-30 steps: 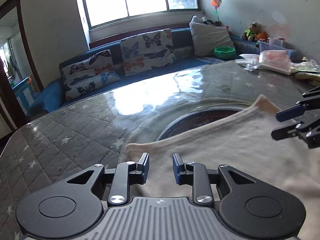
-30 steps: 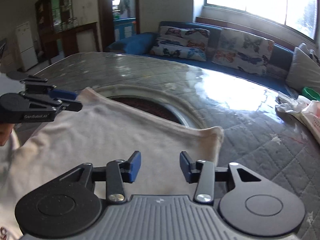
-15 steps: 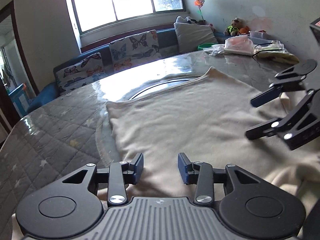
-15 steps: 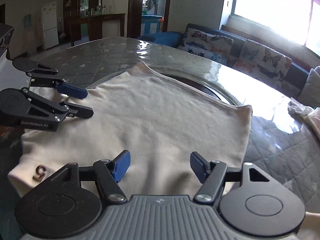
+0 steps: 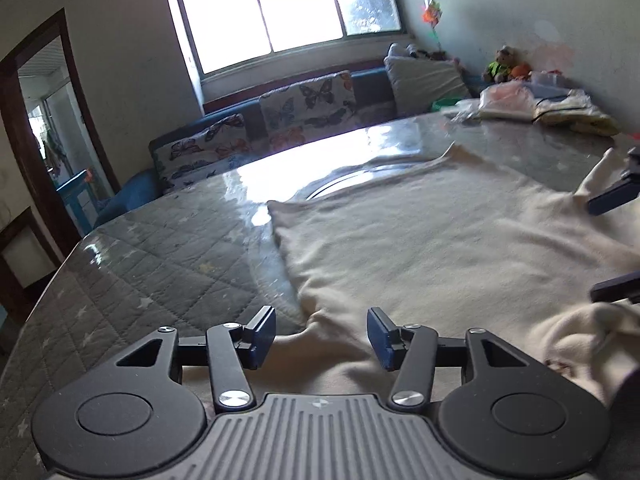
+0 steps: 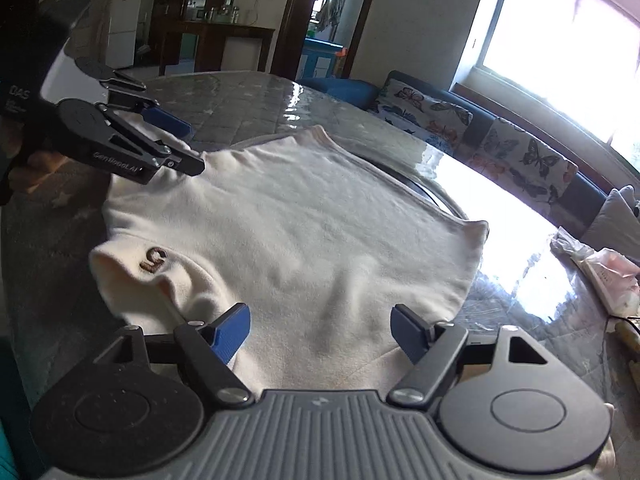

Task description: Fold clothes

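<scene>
A cream sweatshirt (image 5: 420,240) lies spread flat on the table, with a brown "5" patch (image 6: 154,260) on the bunched part near its front left. My left gripper (image 5: 322,336) hovers over the garment's near left edge. Its jaws are opening and cloth lies below them, not pinched. My right gripper (image 6: 320,332) hovers over the near edge on the other side. Its jaws are opening wide with nothing gripped. In the right wrist view the left gripper (image 6: 176,144) shows over the garment's far left corner. The right gripper's fingers (image 5: 612,200) show at the left view's right edge.
The table (image 5: 168,248) has a grey quilted cover under glossy plastic and a round inset ring (image 6: 436,200) beyond the garment. Plastic bags and packets (image 5: 532,108) lie at the far right corner. A sofa with butterfly cushions (image 5: 304,108) stands behind, under the window.
Both grippers have drawn back from the garment's far edge toward its near edge, and their jaws have widened. More of the flat sweatshirt now shows ahead of them.
</scene>
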Demonstrator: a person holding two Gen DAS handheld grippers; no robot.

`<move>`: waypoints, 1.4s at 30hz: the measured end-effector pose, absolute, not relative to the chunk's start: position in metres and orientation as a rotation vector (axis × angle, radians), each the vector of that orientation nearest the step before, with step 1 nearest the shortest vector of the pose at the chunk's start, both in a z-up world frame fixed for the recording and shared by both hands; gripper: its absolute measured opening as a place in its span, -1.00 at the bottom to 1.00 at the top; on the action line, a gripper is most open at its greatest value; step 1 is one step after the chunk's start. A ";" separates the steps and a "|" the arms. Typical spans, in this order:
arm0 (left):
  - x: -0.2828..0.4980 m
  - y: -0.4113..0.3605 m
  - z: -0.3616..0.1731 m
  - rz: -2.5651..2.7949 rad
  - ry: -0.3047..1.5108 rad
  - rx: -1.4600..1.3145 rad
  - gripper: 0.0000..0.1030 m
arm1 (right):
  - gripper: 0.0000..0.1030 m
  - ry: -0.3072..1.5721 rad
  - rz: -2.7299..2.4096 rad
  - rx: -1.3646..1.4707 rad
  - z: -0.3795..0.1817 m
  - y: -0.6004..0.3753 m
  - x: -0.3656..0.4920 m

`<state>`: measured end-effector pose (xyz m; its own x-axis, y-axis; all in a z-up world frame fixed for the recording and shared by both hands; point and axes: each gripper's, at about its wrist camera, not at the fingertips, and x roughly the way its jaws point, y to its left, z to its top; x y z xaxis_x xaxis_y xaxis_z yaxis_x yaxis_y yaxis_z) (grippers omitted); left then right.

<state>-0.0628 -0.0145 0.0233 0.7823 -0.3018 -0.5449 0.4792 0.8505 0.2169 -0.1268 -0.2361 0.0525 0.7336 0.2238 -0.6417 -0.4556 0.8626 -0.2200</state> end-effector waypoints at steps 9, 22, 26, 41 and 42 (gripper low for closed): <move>-0.118 -0.049 0.033 -0.755 0.494 0.341 0.05 | 0.36 0.659 0.395 -0.379 0.051 -0.237 -0.143; -0.130 -0.063 0.012 -0.898 0.514 0.458 -0.47 | -0.33 0.688 0.531 -0.289 0.061 -0.220 -0.164; -0.126 -0.064 0.007 -0.886 0.526 0.467 -0.86 | -0.65 0.706 0.523 -0.326 0.050 -0.211 -0.167; -0.134 -0.042 0.018 -1.013 0.528 0.366 -0.92 | -0.86 0.739 0.572 -0.237 0.065 -0.232 -0.179; -0.134 -0.040 0.021 -1.025 0.523 0.354 -0.91 | -0.86 0.723 0.573 -0.224 0.070 -0.234 -0.179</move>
